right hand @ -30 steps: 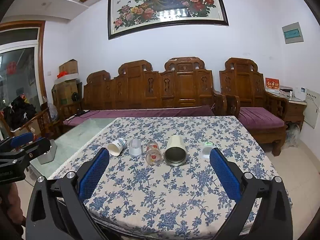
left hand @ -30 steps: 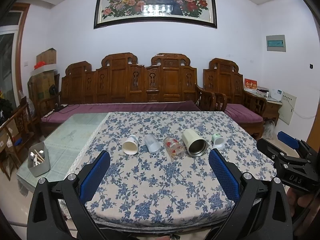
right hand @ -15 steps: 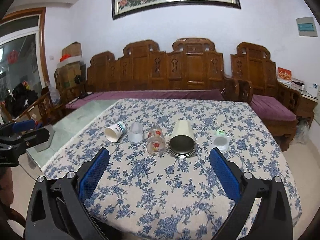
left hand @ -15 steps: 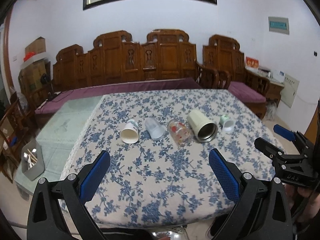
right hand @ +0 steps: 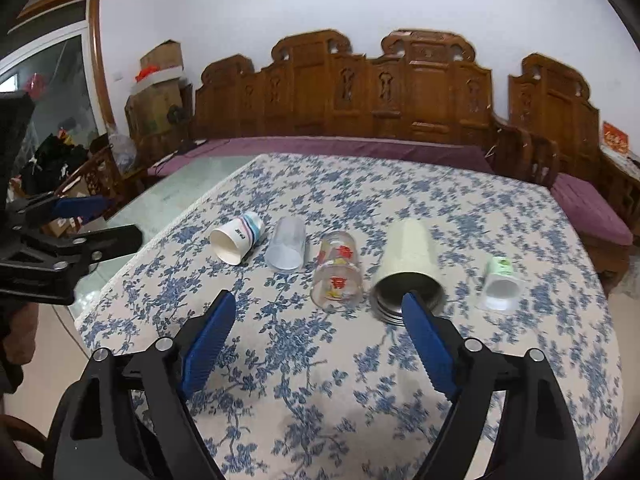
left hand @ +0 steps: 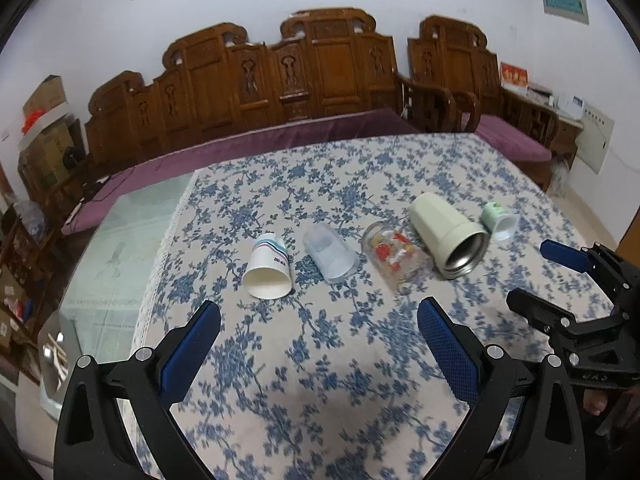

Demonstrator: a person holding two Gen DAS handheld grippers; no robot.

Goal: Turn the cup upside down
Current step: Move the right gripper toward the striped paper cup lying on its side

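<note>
Cups [right hand: 338, 268] loom nearer both wide-spread grippers [right hand: 320, 312] (seemingly untouched).

Five cups are lying on their sides in a row on the table [right hand: 400, 400]. The paper cup [right hand: 236, 240] is lying at the left end, the small cup [right hand: 498, 282] at the right.

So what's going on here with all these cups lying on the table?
A person holds a gripper in each hand over a flowered tablecloth. Five cups lie on their sides in a row: a paper cup, a clear plastic cup, a printed glass, a cream metal tumbler and a small green cup. Both grippers, left and right, have open jaws and hold nothing.
</note>
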